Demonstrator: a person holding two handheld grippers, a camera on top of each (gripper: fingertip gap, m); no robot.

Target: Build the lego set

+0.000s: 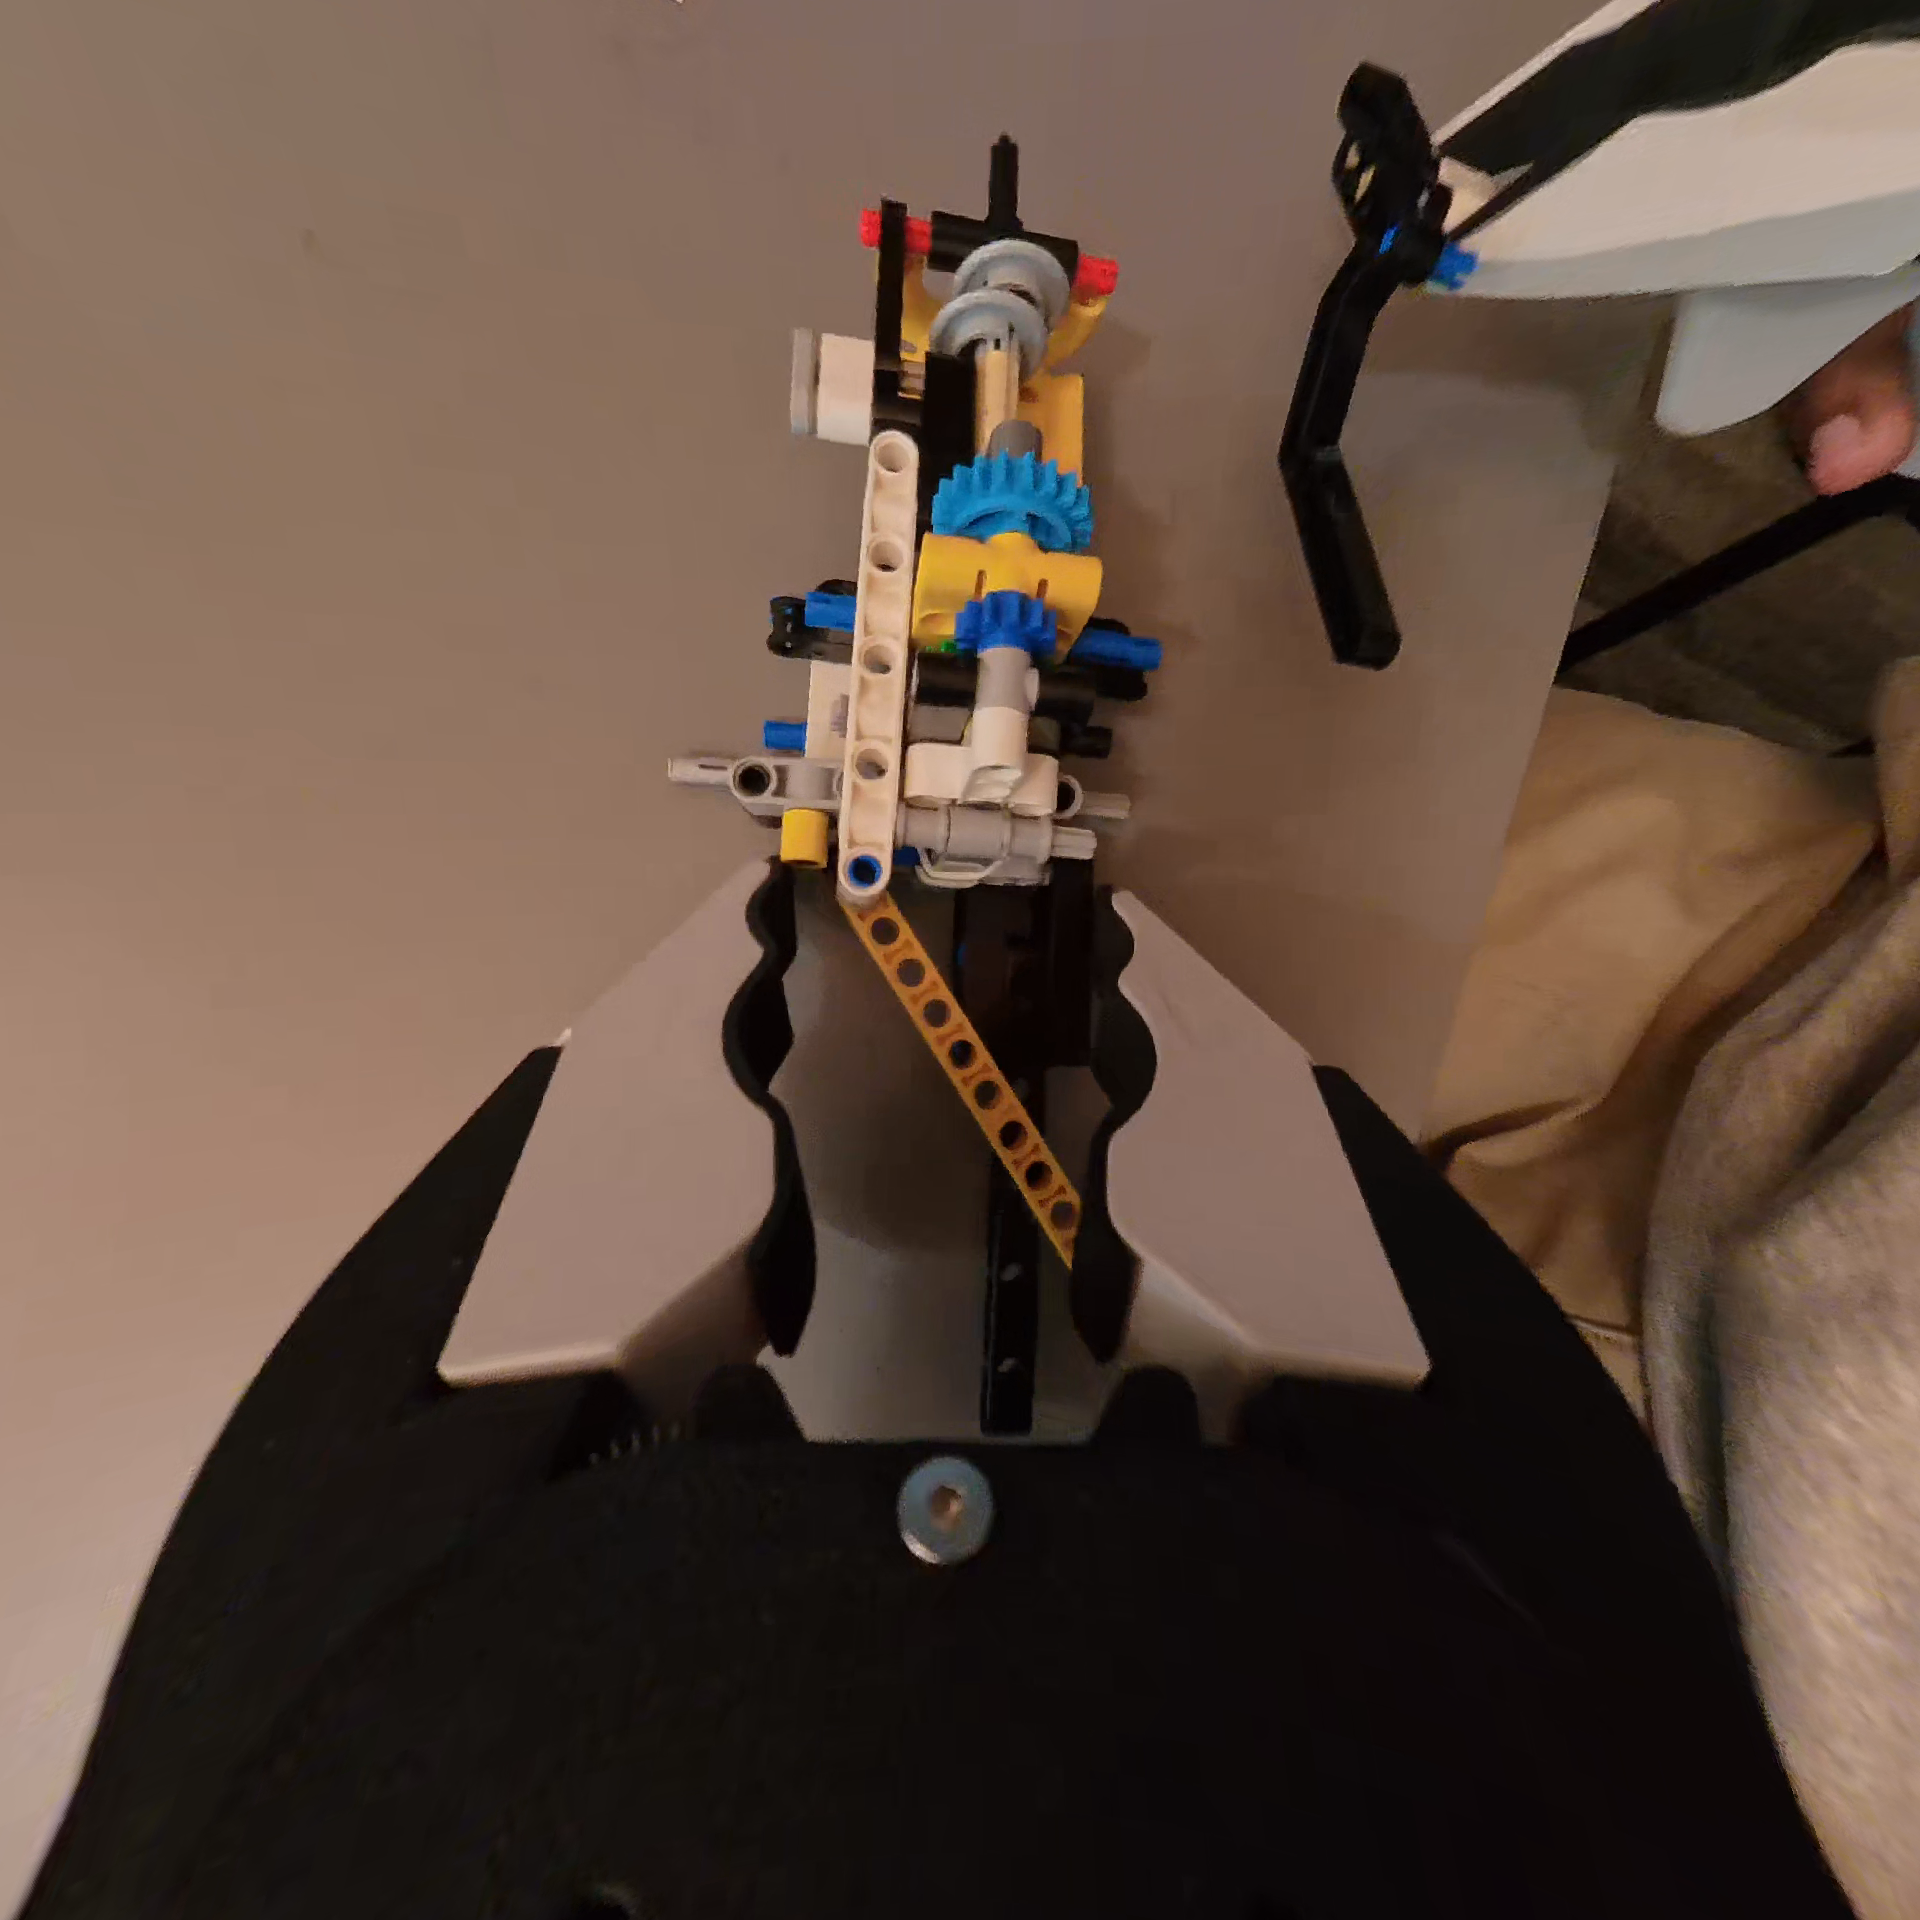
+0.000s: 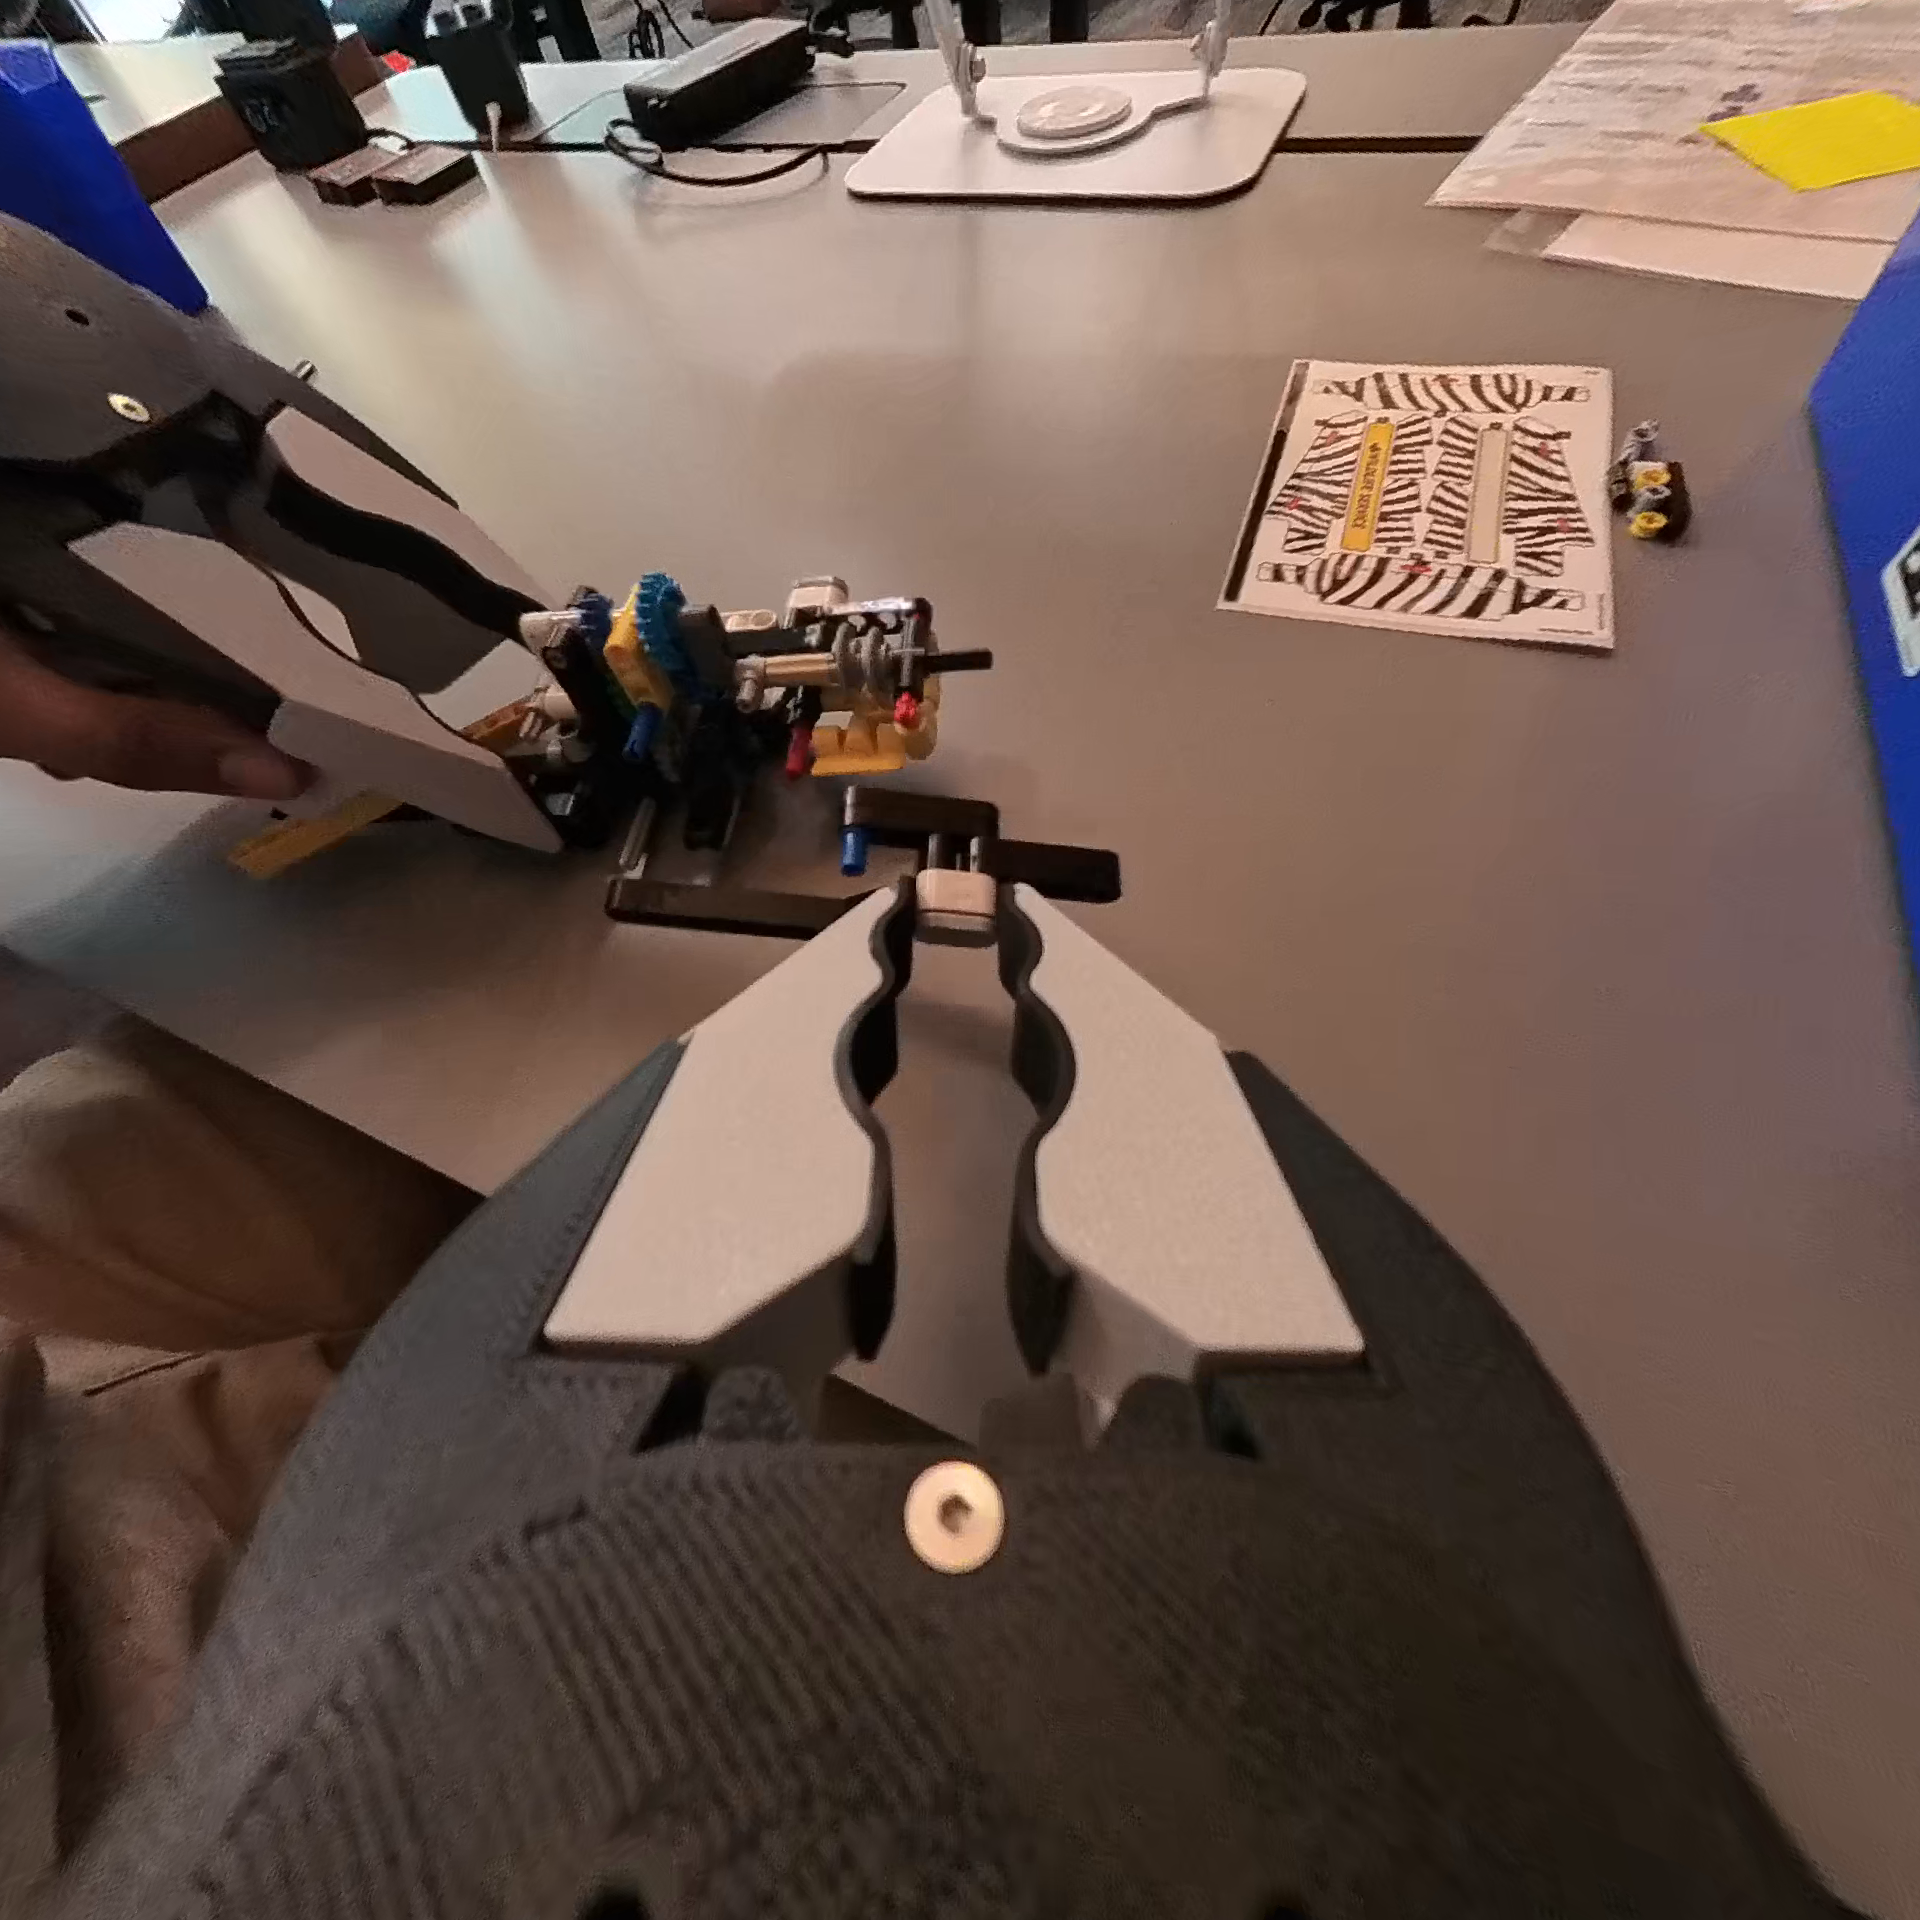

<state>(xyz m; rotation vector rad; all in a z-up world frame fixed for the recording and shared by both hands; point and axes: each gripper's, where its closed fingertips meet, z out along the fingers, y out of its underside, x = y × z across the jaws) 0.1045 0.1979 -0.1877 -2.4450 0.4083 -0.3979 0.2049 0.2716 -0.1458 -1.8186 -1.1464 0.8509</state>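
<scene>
Office: desk (image 2: 1039, 468), monitor stand (image 2: 1081, 135), cables (image 2: 665, 156)

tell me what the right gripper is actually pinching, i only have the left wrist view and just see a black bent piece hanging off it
observer: Its own camera shows the right gripper closed on a small white block fixed to that black frame.
operator: any spare parts left on the table
observer: Yes, a small cluster of loose pieces lies just right of a zebra-striped sticker sheet.
operator: how does my left grip look from there
observer: The left gripper clamps the near end of the lego model, and a yellow beam sticks out below its fingers.
</scene>
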